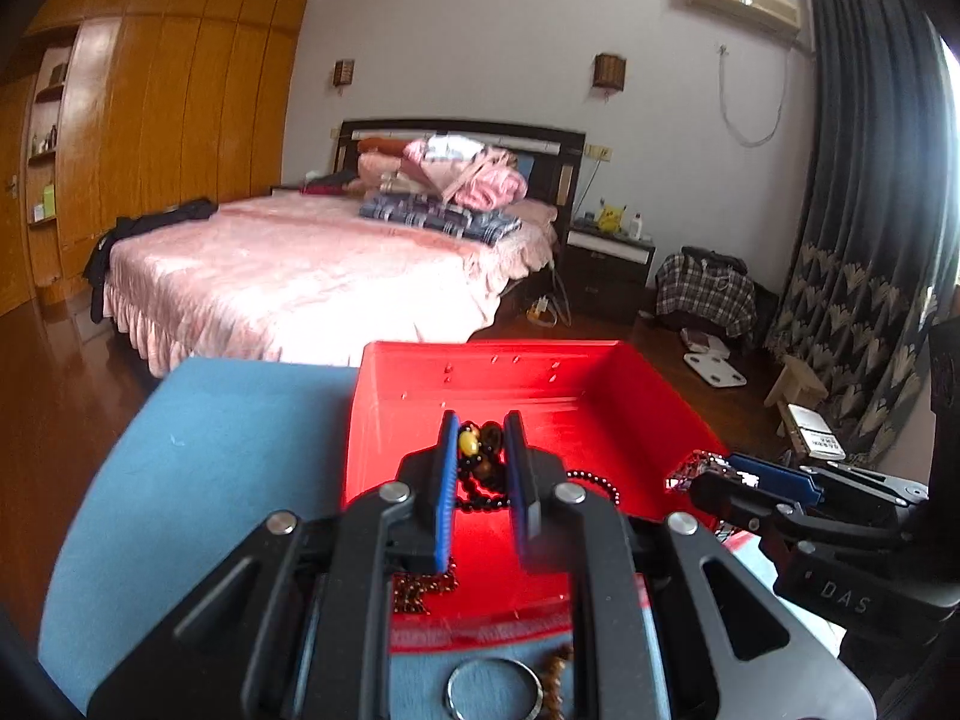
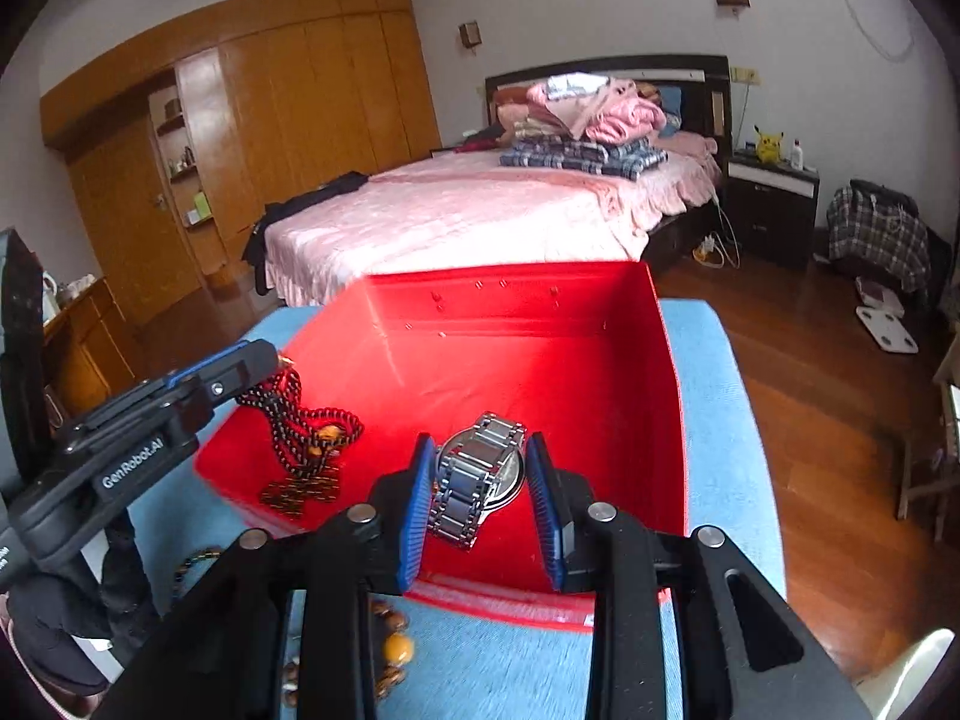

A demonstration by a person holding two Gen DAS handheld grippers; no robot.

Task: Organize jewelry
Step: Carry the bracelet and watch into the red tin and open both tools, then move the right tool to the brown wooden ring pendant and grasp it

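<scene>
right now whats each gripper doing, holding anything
left gripper: shut on the beaded necklace, over the red box.
right gripper: shut on the metal watch, over the same box.

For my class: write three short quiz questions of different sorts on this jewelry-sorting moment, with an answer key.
1. True or false: the left gripper holds a dark beaded necklace over the red box.
2. What is clamped in the right gripper?
A. a silver ring
B. a metal watch
C. an amber bead bracelet
3. Fill in: the red box stands on a ____ cloth.

Key
1. True; the beads hang from its fingers into the box.
2. B, the metal watch, over the box.
3. Blue.
</scene>
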